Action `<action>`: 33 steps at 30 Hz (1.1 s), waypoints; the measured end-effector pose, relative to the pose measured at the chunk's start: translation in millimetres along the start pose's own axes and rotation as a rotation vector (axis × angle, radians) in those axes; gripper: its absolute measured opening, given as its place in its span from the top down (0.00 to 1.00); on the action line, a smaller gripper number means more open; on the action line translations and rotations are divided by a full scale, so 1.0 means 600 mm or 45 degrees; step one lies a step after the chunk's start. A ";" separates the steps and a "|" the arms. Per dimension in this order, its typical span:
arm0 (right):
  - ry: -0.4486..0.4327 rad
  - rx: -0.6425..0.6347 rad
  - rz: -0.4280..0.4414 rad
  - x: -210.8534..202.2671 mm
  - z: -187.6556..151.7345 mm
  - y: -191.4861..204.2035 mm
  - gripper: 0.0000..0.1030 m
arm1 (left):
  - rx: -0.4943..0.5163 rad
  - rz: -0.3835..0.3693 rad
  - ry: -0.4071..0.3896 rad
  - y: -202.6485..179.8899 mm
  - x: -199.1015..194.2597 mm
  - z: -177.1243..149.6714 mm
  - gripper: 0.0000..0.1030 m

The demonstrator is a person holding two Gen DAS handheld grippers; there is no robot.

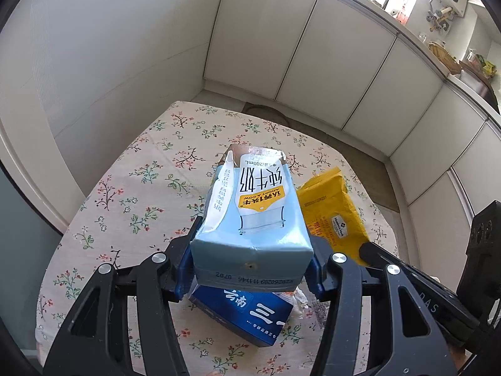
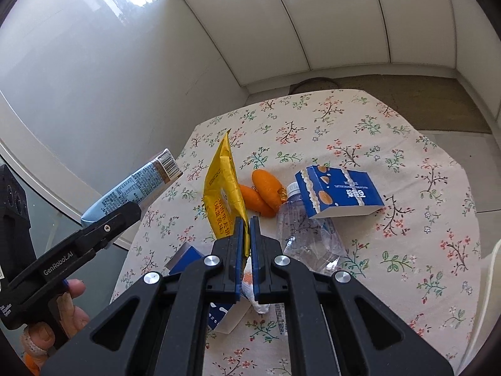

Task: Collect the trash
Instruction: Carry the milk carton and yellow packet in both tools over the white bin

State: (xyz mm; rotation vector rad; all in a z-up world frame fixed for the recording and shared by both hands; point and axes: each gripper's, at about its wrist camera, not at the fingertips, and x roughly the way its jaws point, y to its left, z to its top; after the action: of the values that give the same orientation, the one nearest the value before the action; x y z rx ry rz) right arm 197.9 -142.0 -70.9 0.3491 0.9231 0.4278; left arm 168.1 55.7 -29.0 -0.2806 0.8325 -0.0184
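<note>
Left wrist view: the left gripper [image 1: 250,260] is clamped across the lower body of a pale blue milk carton [image 1: 253,213], one blue pad on each side wall, and the carton is held clear above the floral tablecloth [image 1: 131,188]. Beneath it lies a dark blue box [image 1: 247,316] with a scrap of crumpled white paper [image 1: 297,300] beside it. To the right, a yellow wrapper [image 1: 332,216] stands up off the cloth, with the tip of the other tool at its lower edge. Right wrist view: the right gripper [image 2: 249,238] has its fingers pressed together on the lower edge of that yellow wrapper [image 2: 222,194], which hangs upright from the pinch, apparently off the table. Left on the cloth: two orange peel pieces [image 2: 263,194], a crushed clear bottle [image 2: 307,235], a blue-and-white carton [image 2: 341,194] resting against the bottle. The milk carton [image 2: 131,191] shows at left in the other tool, with the person's hand [image 2: 65,310] on its handle. Judgement: pick-up step, both tools loaded, early in the job since several items remain. No bin is visible in either view, so the next move calls for carrying both items to wherever the trash goes and releasing them there; the thin wrapper could slip from its edge grip if swung.
</note>
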 end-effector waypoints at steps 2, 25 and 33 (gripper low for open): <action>-0.016 0.008 -0.008 -0.014 0.000 -0.007 0.96 | 0.008 -0.010 -0.002 -0.009 0.000 0.000 0.48; -0.197 0.122 -0.205 -0.191 -0.017 -0.120 0.96 | 0.144 -0.181 -0.009 -0.162 -0.005 -0.031 0.48; -0.244 0.206 -0.299 -0.250 -0.033 -0.177 0.96 | 0.189 -0.244 0.006 -0.217 -0.002 -0.047 0.48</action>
State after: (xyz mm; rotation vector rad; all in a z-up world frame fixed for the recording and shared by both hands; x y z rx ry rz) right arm 123.8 -305.7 -27.8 0.4160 0.8014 0.1019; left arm 158.7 -76.4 -13.2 -0.2193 0.8022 -0.2590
